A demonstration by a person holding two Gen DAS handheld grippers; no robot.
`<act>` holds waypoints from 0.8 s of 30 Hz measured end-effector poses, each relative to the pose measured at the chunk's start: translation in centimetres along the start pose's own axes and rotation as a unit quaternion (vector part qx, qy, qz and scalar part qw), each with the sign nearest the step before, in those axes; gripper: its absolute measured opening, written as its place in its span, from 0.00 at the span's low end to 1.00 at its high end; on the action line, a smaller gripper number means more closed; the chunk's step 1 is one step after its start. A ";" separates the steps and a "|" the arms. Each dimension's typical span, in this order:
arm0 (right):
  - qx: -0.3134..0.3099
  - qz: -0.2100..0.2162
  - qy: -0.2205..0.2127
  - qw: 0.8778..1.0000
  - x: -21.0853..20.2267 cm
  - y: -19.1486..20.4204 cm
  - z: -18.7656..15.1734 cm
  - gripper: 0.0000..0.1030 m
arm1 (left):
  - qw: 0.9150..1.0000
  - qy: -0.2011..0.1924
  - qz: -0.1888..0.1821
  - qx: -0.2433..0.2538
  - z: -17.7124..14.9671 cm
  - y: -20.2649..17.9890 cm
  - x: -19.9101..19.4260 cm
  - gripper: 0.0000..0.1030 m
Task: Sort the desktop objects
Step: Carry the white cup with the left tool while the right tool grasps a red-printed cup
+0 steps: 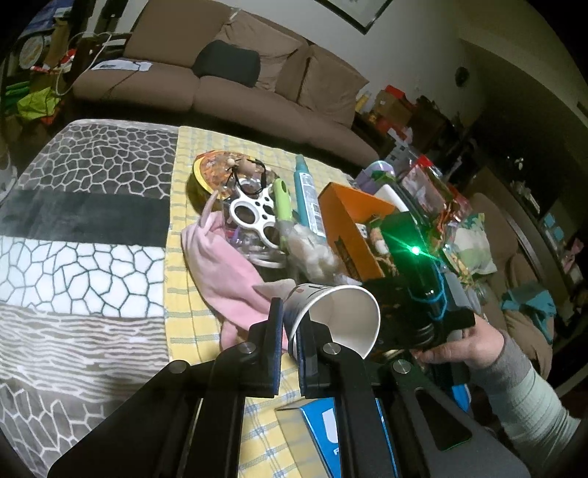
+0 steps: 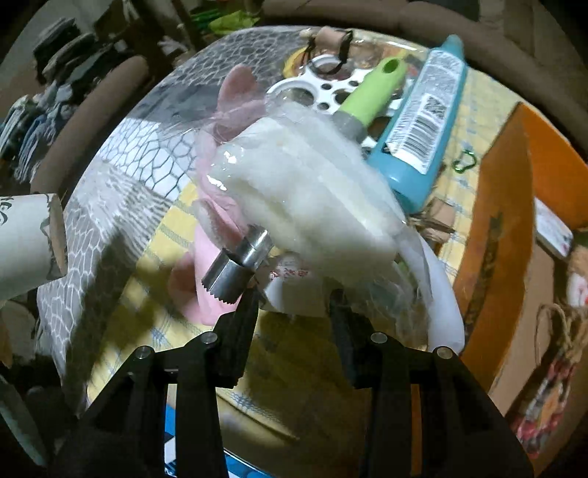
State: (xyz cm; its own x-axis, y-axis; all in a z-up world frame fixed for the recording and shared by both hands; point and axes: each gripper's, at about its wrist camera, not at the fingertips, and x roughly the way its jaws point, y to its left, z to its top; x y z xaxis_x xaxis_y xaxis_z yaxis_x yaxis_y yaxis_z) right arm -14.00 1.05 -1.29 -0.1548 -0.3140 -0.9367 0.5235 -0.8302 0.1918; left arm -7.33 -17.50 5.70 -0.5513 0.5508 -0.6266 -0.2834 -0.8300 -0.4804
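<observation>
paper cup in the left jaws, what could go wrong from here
The left gripper pinches only the wall of the paper cup, which is tipped on its side; a thin wall could crush or slip free. The right gripper is open around a clear bag of white stuffing beside a metal corer; closing could catch the corer or tear the film.

I see a brown sofa behind the table, with a black cushion on its seat. A framed picture hangs on the wall above. Stacked boxes stand right of the sofa.
</observation>
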 end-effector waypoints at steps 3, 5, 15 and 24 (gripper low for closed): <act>0.003 0.063 -0.002 0.998 -0.2 0.1 -0.1 0.14 | 1.000 0.001 -0.002 0.000 0.0 -0.1 0.1 0.04; 0.004 0.063 -0.011 0.998 -0.8 0.1 -0.4 0.04 | 1.000 0.001 -0.001 -0.001 0.0 -0.2 0.3 0.04; -0.018 0.092 -0.057 0.994 -6.6 2.2 -3.9 0.04 | 1.000 0.009 -0.014 0.006 -0.2 -1.3 0.6 0.04; 0.001 0.003 -0.120 0.993 -18.2 -2.7 -10.2 0.04 | 0.993 0.072 -0.047 0.085 -1.0 -9.9 4.2 0.04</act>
State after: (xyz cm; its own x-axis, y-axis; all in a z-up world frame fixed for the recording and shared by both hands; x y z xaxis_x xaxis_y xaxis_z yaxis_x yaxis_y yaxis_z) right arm -4.01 13.71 12.24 -0.3463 -0.4191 -0.8393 0.5233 -0.8288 0.1979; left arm -6.01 -6.84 7.21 -0.4014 0.6226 -0.6718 -0.4634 -0.7707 -0.4374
